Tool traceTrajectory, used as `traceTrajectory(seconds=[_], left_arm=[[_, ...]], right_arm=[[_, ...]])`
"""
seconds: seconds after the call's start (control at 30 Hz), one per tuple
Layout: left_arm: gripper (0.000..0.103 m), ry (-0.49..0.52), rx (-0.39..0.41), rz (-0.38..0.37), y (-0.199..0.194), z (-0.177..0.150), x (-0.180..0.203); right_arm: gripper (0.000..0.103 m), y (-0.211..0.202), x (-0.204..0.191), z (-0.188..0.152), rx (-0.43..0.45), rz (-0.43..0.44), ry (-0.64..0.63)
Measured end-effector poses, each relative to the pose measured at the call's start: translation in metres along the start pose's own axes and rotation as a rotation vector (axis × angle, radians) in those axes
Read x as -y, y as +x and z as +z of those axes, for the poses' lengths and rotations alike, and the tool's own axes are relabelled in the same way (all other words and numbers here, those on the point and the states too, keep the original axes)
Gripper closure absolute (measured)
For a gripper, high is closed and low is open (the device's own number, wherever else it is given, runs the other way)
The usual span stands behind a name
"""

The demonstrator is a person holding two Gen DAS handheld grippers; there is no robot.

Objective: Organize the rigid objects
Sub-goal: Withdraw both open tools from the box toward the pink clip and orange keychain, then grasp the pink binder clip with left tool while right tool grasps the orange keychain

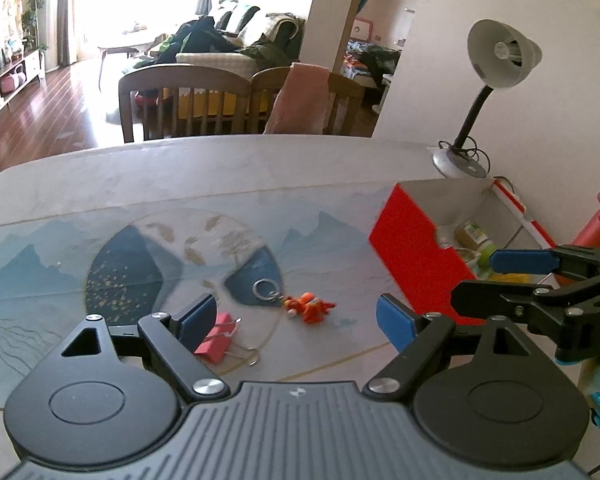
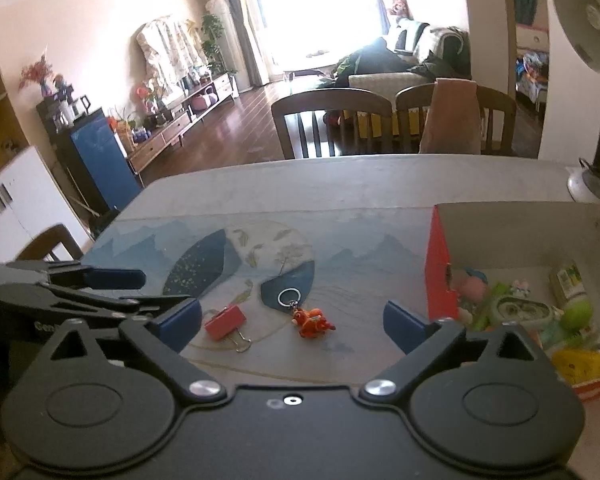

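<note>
Hovering left gripper (image 1: 296, 320) agape | keychain (image 1: 308, 307) near box (image 1: 412, 248) wall

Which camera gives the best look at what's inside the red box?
The right wrist view: it looks down into the red box, showing many small items. The left wrist view shows mostly its red side and a sliver inside.

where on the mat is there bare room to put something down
Bare mat lies between the orange keychain and the red box, and across the far strip toward the chairs. It is tighter around the pink binder clip near the keychain, and the box interior is packed with small toys.
</note>
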State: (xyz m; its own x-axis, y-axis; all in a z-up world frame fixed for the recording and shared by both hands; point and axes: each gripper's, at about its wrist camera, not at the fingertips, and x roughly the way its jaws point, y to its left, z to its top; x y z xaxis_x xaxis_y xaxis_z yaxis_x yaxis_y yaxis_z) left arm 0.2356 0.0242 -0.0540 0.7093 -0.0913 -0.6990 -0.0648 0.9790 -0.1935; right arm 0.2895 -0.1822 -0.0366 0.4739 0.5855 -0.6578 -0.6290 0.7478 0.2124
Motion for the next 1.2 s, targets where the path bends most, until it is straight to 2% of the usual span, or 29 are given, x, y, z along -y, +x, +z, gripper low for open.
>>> traceTrajectory(seconds=[0.13,0.33,0.5,0.77,1.2], left_arm=[[0.005,0.000,-0.005,0.008,0.007,-0.008,-0.018],[0.001,-0.004,-0.011,0.004,0.025,-0.018,-0.041],[0.001,-0.016,-0.029,0.029,0.046,-0.026,-0.057],[0.001,-0.069,-0.060,0.044,0.081,-0.035,-0.082],[0.001,0.005,-0.053,0.024,0.113,-0.043,-0.086]], right_arm=[[0.004,0.018,-0.010,-0.005,-0.014,-0.010,-0.053],[0.004,0.045,-0.020,-0.012,-0.054,-0.004,-0.111],[0.004,0.068,-0.024,-0.016,-0.084,-0.003,-0.154],[0.007,0.110,-0.015,-0.022,-0.152,-0.046,-0.141],[0.028,0.153,-0.003,-0.031,-0.226,-0.093,-0.149]])
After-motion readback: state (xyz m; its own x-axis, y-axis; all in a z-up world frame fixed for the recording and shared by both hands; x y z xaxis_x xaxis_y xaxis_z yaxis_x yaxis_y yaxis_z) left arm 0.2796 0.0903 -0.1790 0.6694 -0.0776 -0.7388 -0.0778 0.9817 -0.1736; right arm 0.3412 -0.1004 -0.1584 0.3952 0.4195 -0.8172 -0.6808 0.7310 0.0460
